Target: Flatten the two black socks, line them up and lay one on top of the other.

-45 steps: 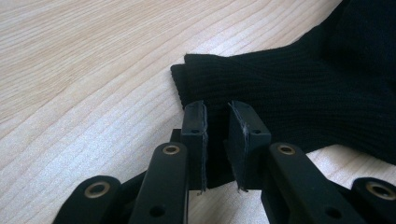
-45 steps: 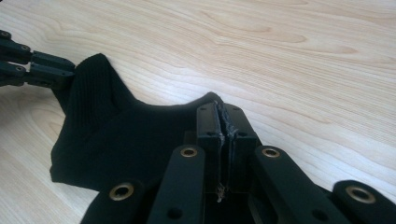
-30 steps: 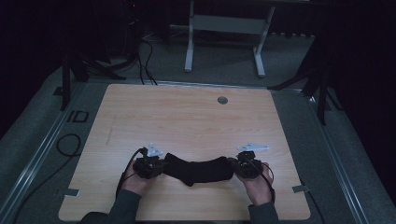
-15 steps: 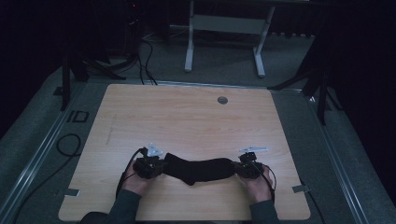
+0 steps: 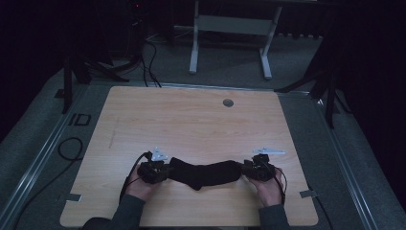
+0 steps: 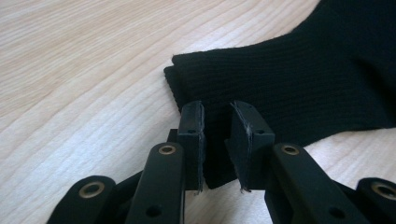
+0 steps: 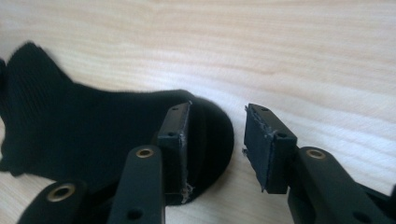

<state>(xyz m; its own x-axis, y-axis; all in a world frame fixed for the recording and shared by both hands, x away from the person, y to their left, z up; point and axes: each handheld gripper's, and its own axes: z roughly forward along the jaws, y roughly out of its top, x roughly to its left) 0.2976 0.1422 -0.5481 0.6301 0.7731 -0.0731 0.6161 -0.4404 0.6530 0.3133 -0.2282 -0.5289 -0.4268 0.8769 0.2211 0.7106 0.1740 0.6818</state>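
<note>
A black sock [image 5: 206,173] lies stretched sideways on the wooden table [image 5: 191,120] near its front edge. My left gripper [image 5: 165,171] is at its left end. In the left gripper view the ribbed cuff [image 6: 299,79] fills the narrow gap of that gripper [image 6: 217,109], whose pads press on it. My right gripper [image 5: 245,170] is at the sock's right end. Its jaws have just been opening. In the right gripper view that gripper [image 7: 217,112] stands open, with the rounded toe [image 7: 93,135] against the left-hand jaw, reaching partway into the gap, and bare wood beyond it.
A small round grommet [image 5: 228,102] sits in the tabletop near its far edge. A white metal frame [image 5: 230,28] stands on the floor behind the table. A black cable [image 5: 67,148] loops on the floor at the left. Tape marks [image 5: 306,193] lie by the front corners.
The right gripper has sunk a little toward the table and its jaws have opened off the sock's toe. The left hand and the cuff have stayed put.
</note>
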